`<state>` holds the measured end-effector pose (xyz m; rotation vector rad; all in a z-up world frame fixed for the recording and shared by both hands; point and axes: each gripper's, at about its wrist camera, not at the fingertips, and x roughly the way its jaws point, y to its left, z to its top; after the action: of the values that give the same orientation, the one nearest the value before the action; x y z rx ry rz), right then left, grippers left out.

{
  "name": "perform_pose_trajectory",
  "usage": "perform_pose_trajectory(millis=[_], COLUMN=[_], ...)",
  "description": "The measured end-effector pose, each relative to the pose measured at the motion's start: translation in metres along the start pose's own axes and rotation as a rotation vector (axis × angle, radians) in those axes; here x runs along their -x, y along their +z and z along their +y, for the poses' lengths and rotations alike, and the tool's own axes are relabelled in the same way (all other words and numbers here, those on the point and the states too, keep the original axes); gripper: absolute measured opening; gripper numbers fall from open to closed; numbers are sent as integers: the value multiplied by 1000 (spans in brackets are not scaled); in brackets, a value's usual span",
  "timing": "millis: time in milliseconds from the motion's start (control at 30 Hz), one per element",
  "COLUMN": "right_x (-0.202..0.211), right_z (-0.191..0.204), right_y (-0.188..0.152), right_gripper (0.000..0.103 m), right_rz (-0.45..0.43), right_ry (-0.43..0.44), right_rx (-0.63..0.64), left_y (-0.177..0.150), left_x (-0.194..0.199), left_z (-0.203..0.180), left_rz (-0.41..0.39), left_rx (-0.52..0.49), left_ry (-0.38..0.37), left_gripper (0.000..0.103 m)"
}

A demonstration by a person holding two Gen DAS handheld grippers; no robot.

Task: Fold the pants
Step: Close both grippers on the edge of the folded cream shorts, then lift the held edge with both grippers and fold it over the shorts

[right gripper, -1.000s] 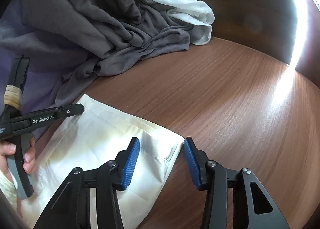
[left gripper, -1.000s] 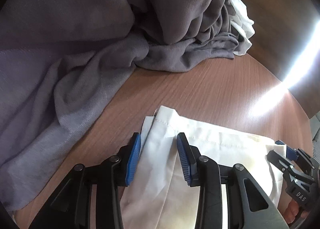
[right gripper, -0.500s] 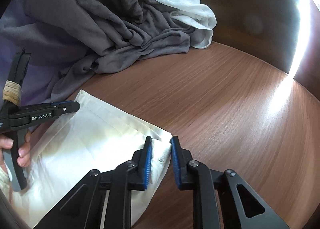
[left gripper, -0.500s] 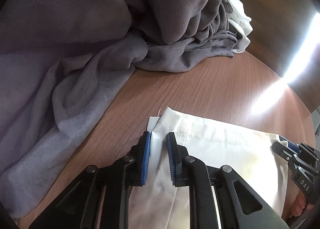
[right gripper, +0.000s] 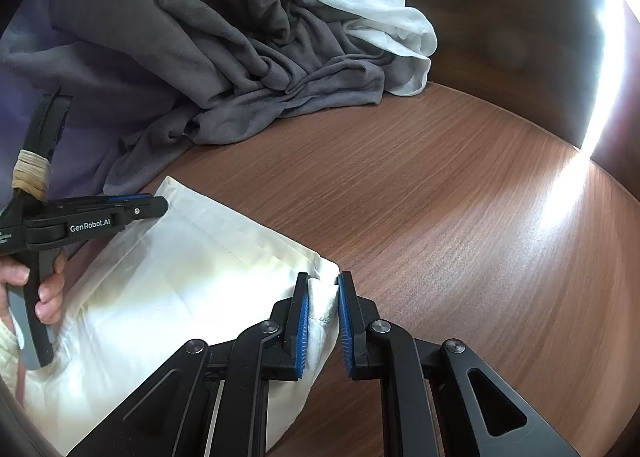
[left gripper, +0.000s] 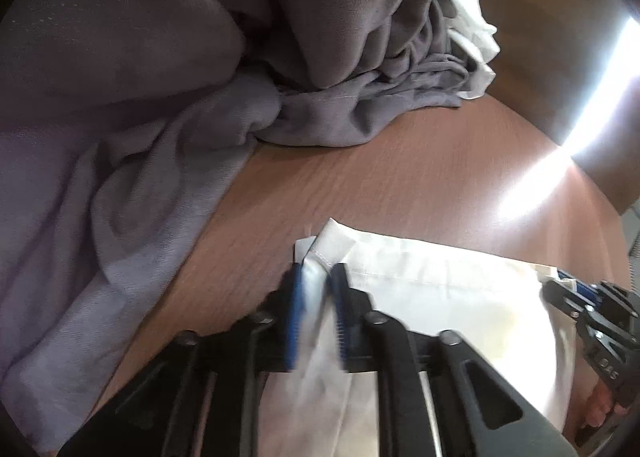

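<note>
Far left, a heap of grey cloth (left gripper: 168,105) spills across the wooden counter (left gripper: 420,177) and rises in folds toward the back; a crumpled white cloth (right gripper: 384,21) lies against its right side. The heap stays apart from the task garment, with bare wood between them.

The white pants (right gripper: 192,277) lie flat on the near part of the counter, their stitched hem edge running from the left corner to the right corner.

Left gripper (left gripper: 316,297): blurred in its own view. Its blue-padded jaws stand nearly together, pinching a raised ridge of the hem at the garment's left corner, and a small flap of cloth pokes up just beyond the tips. From the right wrist view the same tool (right gripper: 136,209) shows side-on at the left corner, with the left hand (right gripper: 44,289) wrapped round its handle.

Right gripper (right gripper: 323,297): its jaws are drawn close and clamped on a narrow standing fold of cloth at the garment's right corner, where the hem meets the side edge. Cloth fills the gap between the pads, and the outer pad sits at the garment's border, with bare wood just beyond it. In the left wrist view this tool (left gripper: 592,317) appears at the far right, at the opposite end of the hem.

A bright glare streak (right gripper: 592,105) crosses the counter's right rim.
</note>
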<state>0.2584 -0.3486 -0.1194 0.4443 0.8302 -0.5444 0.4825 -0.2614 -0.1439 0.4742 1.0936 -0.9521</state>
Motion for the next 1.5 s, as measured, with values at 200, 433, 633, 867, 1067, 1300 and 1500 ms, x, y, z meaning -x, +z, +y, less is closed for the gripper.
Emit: perform_pose_trajectory(millis=[200,433,633,867,1067,1300,1500], right_x=[5,45,88,143,184,218,227], right_z=[1,8,22,48,76,111,143], right_y=[2,8,13,7,-9,-37,-67], right_gripper=[11,11,11,11,11,11,11], right_rz=[-10,-98,-177,-275,-356,-387,-342], right_ry=[17,37,73,113,153,213,287], right_rx=[26,81,128,204,268,336,400], left_y=[0,2,-1,-24,-50,-89,-126], left_x=[22,67,118,186,234,261,277], left_z=[-11,-25,-32,-37,-29,-20,-10], left_rz=[-60,-120,-192,-260,-306,-298,-250], left_rx=[-37,-82,-90,-90,-56,-7,31], left_ry=[-27,-39,-22,25,82,131,199], left_gripper=[8,7,6,6,6,6,6])
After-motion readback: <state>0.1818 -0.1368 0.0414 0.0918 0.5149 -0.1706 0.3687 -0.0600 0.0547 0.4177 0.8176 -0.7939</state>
